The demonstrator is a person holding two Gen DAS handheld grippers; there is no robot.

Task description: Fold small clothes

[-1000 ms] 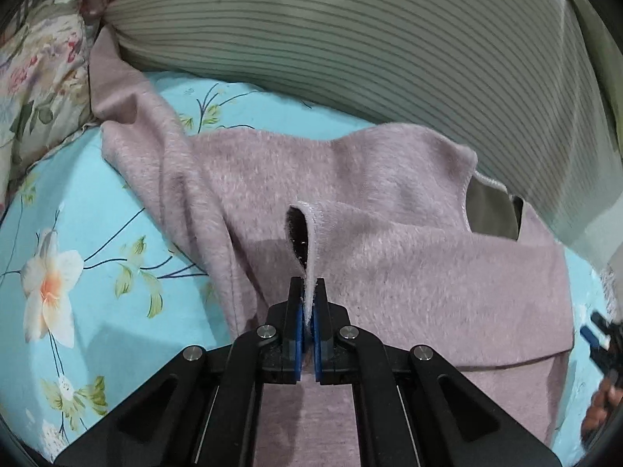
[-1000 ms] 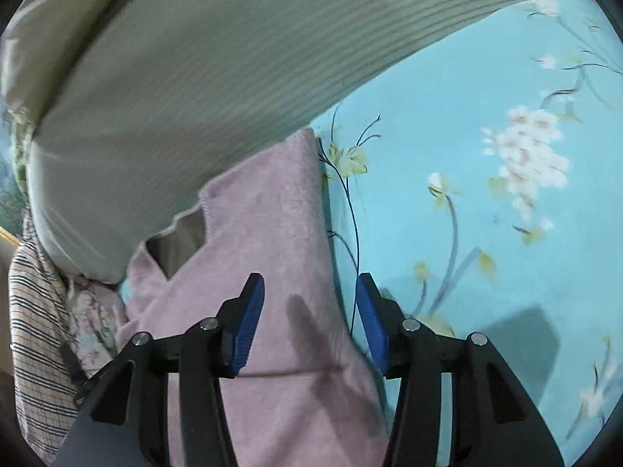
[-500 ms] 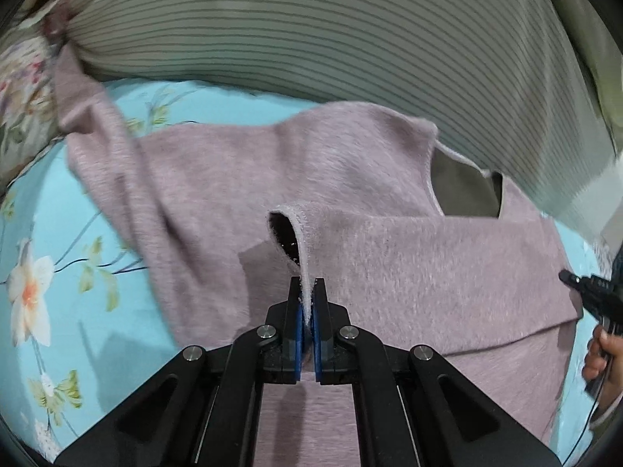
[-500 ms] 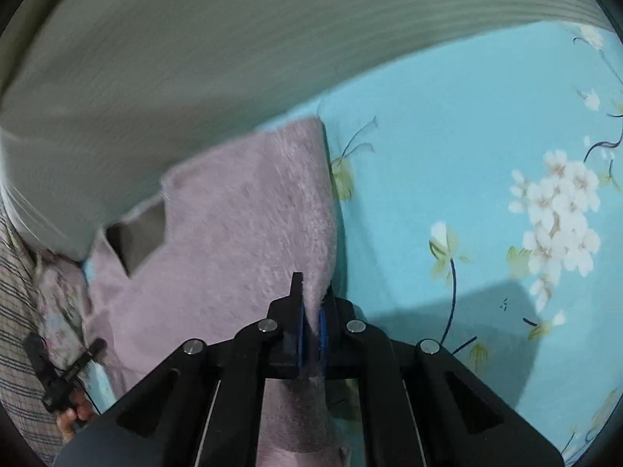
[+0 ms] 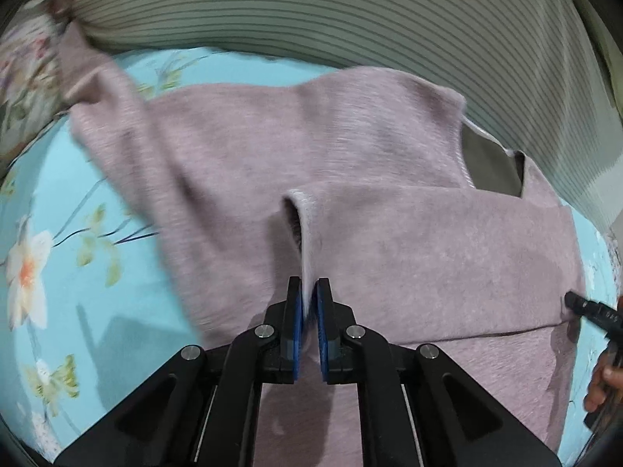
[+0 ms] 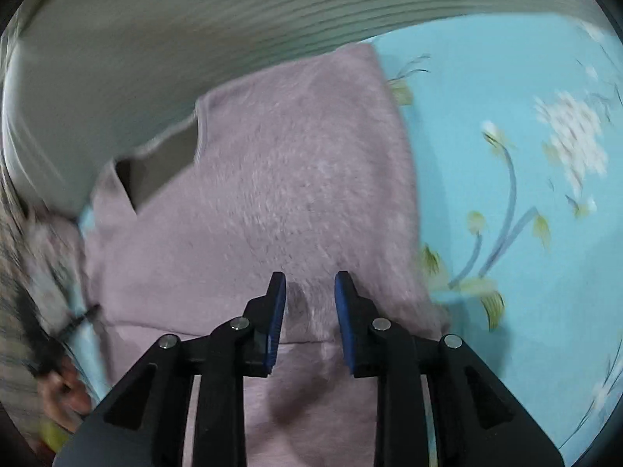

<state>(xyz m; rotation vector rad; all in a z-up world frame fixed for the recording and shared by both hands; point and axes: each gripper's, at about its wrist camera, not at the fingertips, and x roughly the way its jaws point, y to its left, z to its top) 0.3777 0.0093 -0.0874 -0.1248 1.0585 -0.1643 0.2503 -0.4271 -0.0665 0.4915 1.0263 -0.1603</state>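
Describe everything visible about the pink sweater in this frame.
The pink sweater is a fuzzy, mauve-pink knit lying on the blue floral sheet, its neckline toward the striped pillow. One sleeve trails to the far left; the other is folded across the body. The left gripper is shut on that folded sleeve's cuff edge. The right gripper hovers open above the sweater's right side.

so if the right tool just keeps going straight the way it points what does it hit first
Most likely the pink sweater: the right tool stands open right over its fuzzy surface, with nothing between. Beyond the sweater lies the striped pillow. Depth is hard to judge through the fisheye blur.
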